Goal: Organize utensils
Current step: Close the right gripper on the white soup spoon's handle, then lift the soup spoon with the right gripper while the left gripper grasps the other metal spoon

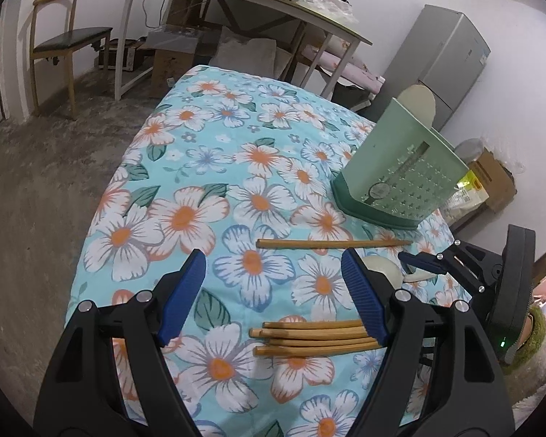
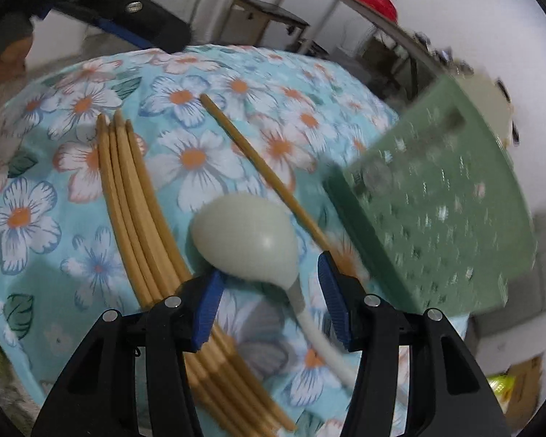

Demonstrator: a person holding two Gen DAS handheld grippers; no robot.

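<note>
Your right gripper (image 2: 269, 306) is open with the spoon (image 2: 245, 240) handle between its fingers, not pinched, so if you squeeze off-center it can slip out and bump the chopsticks (image 2: 134, 211) beside it.

You are looking at a wide stretch of bare floral cloth (image 1: 185, 167) lying open on the far left of the bench. The green holder (image 1: 400, 178) is standing in the way on the right, with the single chopstick (image 1: 331, 244), spoon (image 2: 247, 236) and chopstick bundle (image 1: 313, 338) lying across the near side.

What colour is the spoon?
Pale cream-white; the spoon shows best in the right wrist view.
</note>
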